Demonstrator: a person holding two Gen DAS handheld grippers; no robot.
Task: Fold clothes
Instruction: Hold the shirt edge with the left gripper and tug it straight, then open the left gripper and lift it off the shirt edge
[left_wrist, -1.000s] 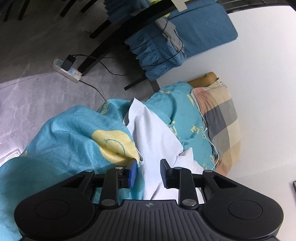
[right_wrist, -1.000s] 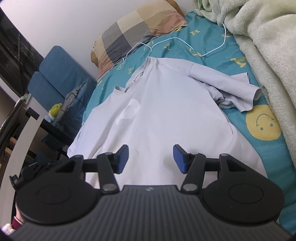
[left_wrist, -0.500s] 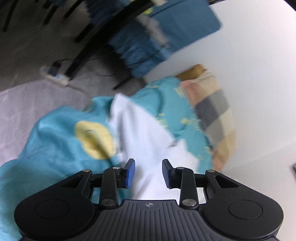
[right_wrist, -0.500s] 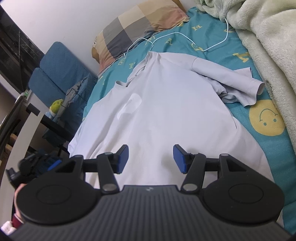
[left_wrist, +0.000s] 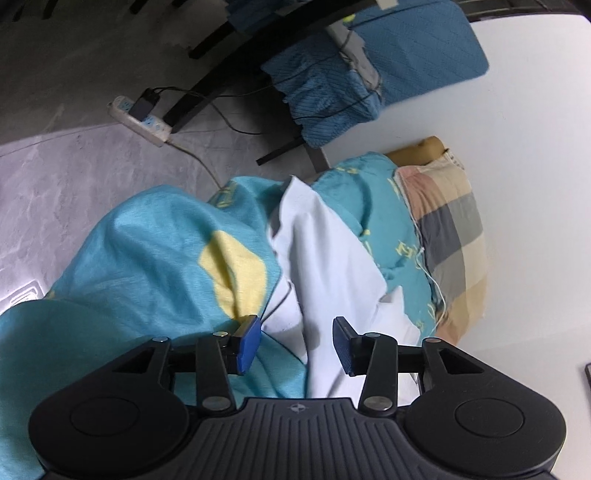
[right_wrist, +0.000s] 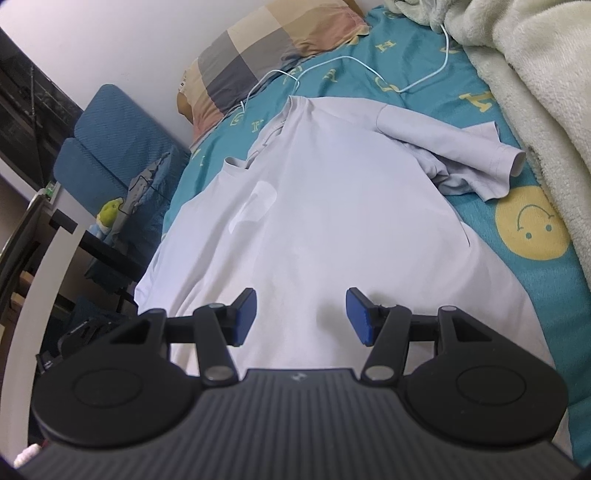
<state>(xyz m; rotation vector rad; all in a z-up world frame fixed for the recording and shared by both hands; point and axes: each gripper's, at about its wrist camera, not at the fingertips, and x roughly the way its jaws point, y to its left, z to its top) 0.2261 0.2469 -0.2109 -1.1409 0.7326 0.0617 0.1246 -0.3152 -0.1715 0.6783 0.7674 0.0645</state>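
Two grippers: both spread wide, neither pinching anything — I have nothing in hand yet.
Shirt: the pale t-shirt (right_wrist: 332, 229) lies face up on the teal bedsheet (right_wrist: 546, 306), collar toward the checked pillow (right_wrist: 266, 62); one sleeve (right_wrist: 465, 166) is bunched near the cream blanket (right_wrist: 535, 92), and the other side hangs over the bed edge.
Step in hand, as I judge it: getting a first hold on the shirt's side so it can be folded inward.
Doing it well: I would take the draped edge (left_wrist: 317, 240) near the hem and near the shoulder — one layer pair only, not the sheet under it — and flatten the bunched sleeve before creasing.
Left gripper (left_wrist: 297, 343): off the bed's side, pointing along the draped edge, fingers straddling shirt and sheet.
Right gripper (right_wrist: 301, 319): low over the shirt's lower half, pointing toward the collar.
Risk: the white cable (right_wrist: 369, 70) by the collar could snag.
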